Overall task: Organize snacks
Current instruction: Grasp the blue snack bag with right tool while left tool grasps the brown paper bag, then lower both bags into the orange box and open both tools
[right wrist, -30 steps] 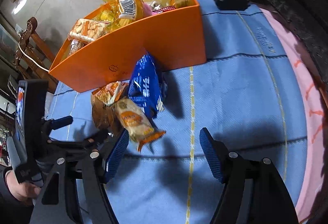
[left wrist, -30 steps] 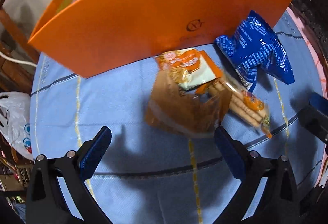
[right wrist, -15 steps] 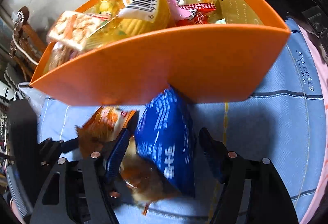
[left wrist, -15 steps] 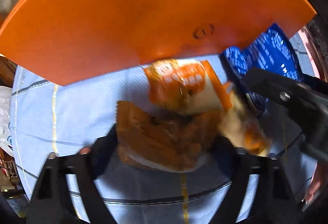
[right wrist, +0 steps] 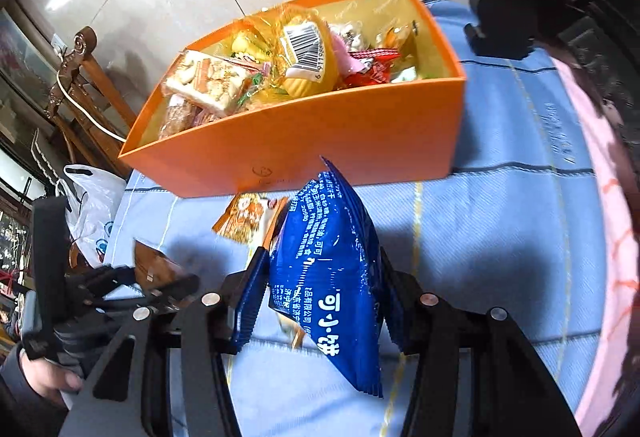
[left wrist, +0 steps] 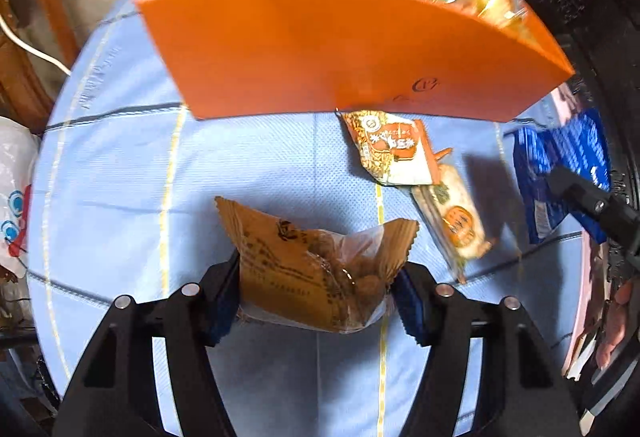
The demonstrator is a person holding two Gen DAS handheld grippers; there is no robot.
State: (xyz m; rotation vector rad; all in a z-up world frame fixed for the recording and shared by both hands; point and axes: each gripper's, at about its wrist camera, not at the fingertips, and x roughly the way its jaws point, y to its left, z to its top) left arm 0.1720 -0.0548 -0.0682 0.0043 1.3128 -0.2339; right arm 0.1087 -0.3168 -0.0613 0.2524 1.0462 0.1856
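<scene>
Currently I see the left gripper (left wrist: 316, 295) with its jaws just closed in on the brown snack packet (left wrist: 316, 269); both blue pads press its sides, so it is pinched. The packet sits crosswise between the fingers, its crimped ends flaring upward past the pads, and it hangs clear above the blue tablecloth (left wrist: 248, 165). I read this gripper as pointing steeply down at the cloth.

On the right, the right gripper (right wrist: 320, 297) has likewise just narrowed its jaws, and they clamp the blue snack bag (right wrist: 326, 277). The bag stands upright between the pads, its top corner reaching toward the front wall of the orange box (right wrist: 360, 133) and its lower end hanging below the fingers. This gripper tilts downward and forward toward the box.

Two snacks lie on the cloth, just in front of the box wall: an orange-and-white packet (left wrist: 394, 149) and, touching its lower corner, a clear wrapper of biscuit sticks (left wrist: 454, 221). Both lie to the right of the left gripper, apart from it.

The box stands on the tablecloth, filled with assorted wrapped snacks (right wrist: 280, 61).

In the right wrist view I see a hand (right wrist: 44, 377) holding the left gripper's handle at the lower left
</scene>
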